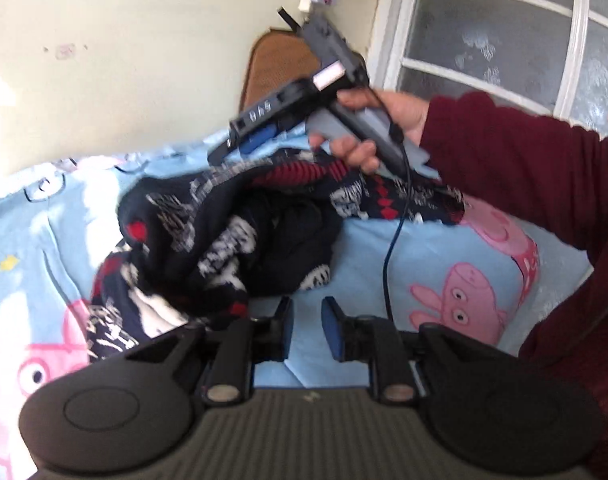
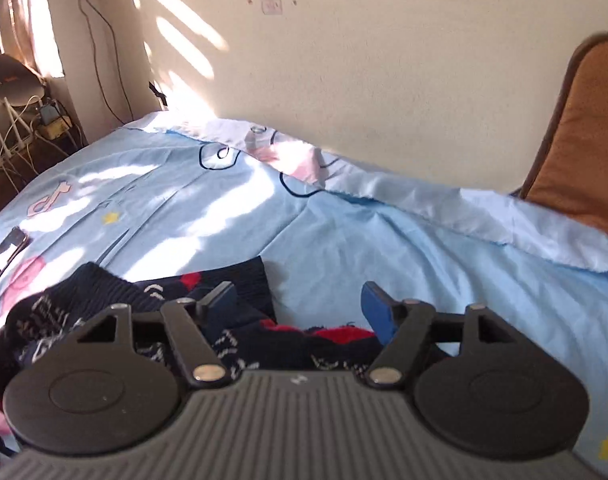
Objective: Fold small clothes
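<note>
Left gripper (image 1: 307, 330): jaws parted a little, blue pads facing, nothing between them; hovering at lower centre of the left view, just short of the sweater's near edge. Right gripper (image 2: 299, 304): jaws spread wide, empty, poised above the sweater, red-trimmed edge showing in the gap at lower centre of the right view. Seen also from the left view in the upper middle, gripped by a hand (image 1: 368, 128) in a maroon sleeve, with a black cable hanging down over the cloth.

Sweater (image 1: 223, 240): dark navy knit with white and red pattern, heaped and crumpled on the bed (image 1: 368, 256), mid-frame in the left view, lower left to centre in the right. Not yet spread flat; no fold made.

Handling, as a judgement: soft, limp, light yet bulky; thick knit likely to bunch, sag and drag on the sheet rather than slide. No stiffness to hold a crease unaided. Little risk of damage; main risk a pinch through several layers at once, or snagging the sheet beneath. Best hold probably at a single-layer ribbed edge: the red-trimmed hem or collar near the right jaws, and a shoulder or cuff for the left, then lift and shake flat.
</note>
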### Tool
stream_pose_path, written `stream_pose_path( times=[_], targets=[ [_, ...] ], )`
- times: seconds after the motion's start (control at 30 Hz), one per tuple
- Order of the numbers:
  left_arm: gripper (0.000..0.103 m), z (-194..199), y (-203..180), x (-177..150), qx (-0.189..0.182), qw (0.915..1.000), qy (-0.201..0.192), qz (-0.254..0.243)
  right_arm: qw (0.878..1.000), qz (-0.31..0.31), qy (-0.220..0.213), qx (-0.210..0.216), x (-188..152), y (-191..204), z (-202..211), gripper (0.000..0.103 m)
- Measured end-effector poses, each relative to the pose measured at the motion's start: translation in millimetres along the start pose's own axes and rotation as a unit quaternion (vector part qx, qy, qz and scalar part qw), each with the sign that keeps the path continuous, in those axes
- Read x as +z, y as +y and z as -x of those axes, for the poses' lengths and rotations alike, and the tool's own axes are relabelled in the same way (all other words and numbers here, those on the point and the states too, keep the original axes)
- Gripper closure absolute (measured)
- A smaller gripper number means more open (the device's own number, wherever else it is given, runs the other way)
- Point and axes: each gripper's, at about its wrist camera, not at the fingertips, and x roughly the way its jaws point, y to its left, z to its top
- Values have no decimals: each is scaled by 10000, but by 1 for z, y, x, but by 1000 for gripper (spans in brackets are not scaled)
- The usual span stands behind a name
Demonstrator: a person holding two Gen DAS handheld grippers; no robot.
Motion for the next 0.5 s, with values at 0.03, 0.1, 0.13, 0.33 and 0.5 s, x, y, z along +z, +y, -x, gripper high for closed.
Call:
stream_pose_path(
  times=[0.03, 0.1, 0.13, 0.33, 0.5],
  targets=[
    [85, 9, 5, 5, 100, 9998, -166, 84, 9983, -365, 295, 347, 2, -7, -12, 29],
    [74, 15, 20, 18, 322, 9983, -380, 316, 9906, -703, 748, 902, -2, -11, -26, 29],
    [68, 15, 29, 23, 464, 9970, -421, 456, 9901, -590, 813, 978, -5, -7, -25, 29],
    [57, -14, 75, 37, 733, 9908, -116, 1131, 9931, 86, 597, 1003, -39, 21, 23, 81],
    [57, -32, 55, 39, 391, 9961, -121, 783, 9959, 275, -291, 811, -82, 43, 94, 86]
  ],
)
